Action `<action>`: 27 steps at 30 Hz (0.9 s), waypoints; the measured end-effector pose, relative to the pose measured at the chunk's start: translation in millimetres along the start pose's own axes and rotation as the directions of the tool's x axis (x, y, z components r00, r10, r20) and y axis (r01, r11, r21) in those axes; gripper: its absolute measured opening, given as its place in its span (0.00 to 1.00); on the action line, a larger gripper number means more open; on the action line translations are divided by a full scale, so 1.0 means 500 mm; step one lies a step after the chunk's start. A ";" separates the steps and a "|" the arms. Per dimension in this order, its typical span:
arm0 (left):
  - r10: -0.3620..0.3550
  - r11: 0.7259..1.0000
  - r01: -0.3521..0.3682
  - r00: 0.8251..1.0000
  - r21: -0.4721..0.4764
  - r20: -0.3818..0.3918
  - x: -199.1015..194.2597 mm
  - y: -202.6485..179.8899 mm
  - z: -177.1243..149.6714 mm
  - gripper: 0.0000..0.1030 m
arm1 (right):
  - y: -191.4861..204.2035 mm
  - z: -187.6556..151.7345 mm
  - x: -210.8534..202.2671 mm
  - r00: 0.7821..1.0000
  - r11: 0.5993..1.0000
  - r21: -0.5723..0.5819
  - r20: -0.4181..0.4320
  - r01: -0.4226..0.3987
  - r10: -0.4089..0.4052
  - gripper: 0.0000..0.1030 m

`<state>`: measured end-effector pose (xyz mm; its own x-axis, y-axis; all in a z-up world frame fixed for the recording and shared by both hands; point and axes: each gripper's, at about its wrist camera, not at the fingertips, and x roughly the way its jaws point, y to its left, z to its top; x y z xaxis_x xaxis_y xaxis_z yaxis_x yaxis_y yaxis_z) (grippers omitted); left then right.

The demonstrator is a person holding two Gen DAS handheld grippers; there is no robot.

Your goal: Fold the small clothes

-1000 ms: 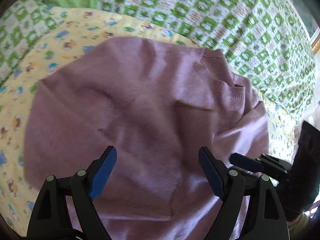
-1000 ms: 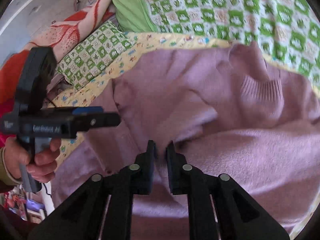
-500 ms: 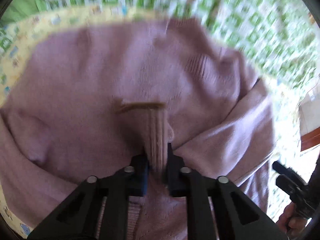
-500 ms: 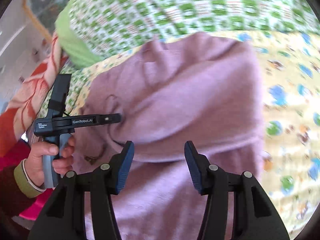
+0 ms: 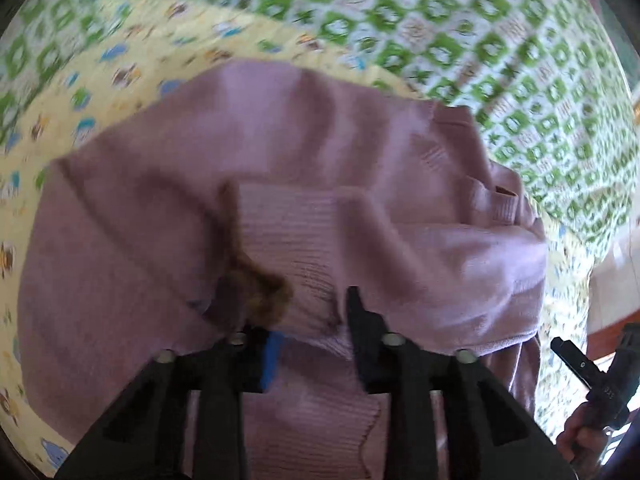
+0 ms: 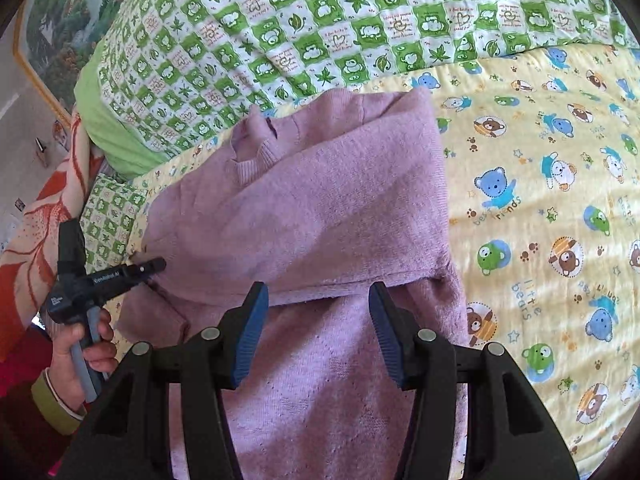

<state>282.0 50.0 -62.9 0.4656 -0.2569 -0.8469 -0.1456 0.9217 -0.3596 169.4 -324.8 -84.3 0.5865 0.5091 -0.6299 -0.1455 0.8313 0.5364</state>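
Change, left: half a second ago your left gripper [image 5: 310,334] was clamped on a ribbed cuff; now its jaws stand partly apart, with the sleeve fold of the sweater [image 5: 280,184] lying loose between and over them.
Change, right: your right gripper [image 6: 316,332] had its jaws wide half a second ago and they remain wide, holding nothing, above the sweater's lower part.
Sweater position: it lies on the yellow bear-print sheet [image 6: 540,200] of the bed, partly folded, with an upper layer laid across the body and the collar toward the green checked quilt [image 6: 320,20].
Count, garments: one pink sweater.
Count, grippers: two, each in one hand.
Count, bedding: one yellow sheet, one green checked quilt, one orange-patterned blanket [image 6: 44,208] at the left edge.
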 end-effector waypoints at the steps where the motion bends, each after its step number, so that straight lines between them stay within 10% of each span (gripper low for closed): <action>1: -0.007 1.000 0.007 1.000 -0.015 -0.003 0.000 0.000 -0.003 0.40 | -0.005 0.003 0.002 1.000 1.000 0.005 0.000 0.007 -0.007 0.52; 6: -0.003 1.000 0.003 1.000 -0.005 -0.009 0.024 -0.006 0.003 0.33 | -0.046 0.025 0.004 0.998 0.997 0.058 0.012 0.056 -0.056 0.52; 7: -0.014 1.000 0.014 1.000 -0.003 0.003 0.011 -0.014 -0.006 0.09 | -0.058 0.034 0.004 0.998 0.995 0.074 0.017 0.065 -0.067 0.52; 8: -0.014 1.000 0.014 1.000 0.008 0.019 0.004 -0.025 -0.001 0.07 | -0.068 0.042 0.004 0.997 0.993 0.088 0.021 0.073 -0.075 0.52; 24: 0.043 0.998 -0.039 0.997 -0.054 0.071 -0.034 0.018 -0.039 0.05 | -0.141 0.158 0.143 0.995 0.984 0.149 -0.020 0.096 -0.095 0.60; 25: 0.048 0.998 -0.044 0.997 -0.050 0.064 -0.033 0.018 -0.040 0.05 | -0.136 0.161 0.144 0.997 0.987 0.143 -0.018 0.075 -0.073 0.58; 26: 0.049 0.998 -0.047 0.997 -0.040 0.061 -0.031 0.012 -0.038 0.05 | -0.131 0.163 0.147 0.998 0.990 0.129 -0.038 0.056 -0.051 0.21; 27: 0.039 0.999 -0.038 0.997 -0.023 0.064 -0.030 -0.003 -0.034 0.05 | -0.122 0.166 0.142 0.996 0.991 0.110 -0.049 0.081 -0.076 0.08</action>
<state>260.6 47.5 -56.1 0.5145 -0.2017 -0.8334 -0.1827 0.9239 -0.3363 286.0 -358.1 -114.9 0.5559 0.4548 -0.6958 -0.0086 0.8402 0.5422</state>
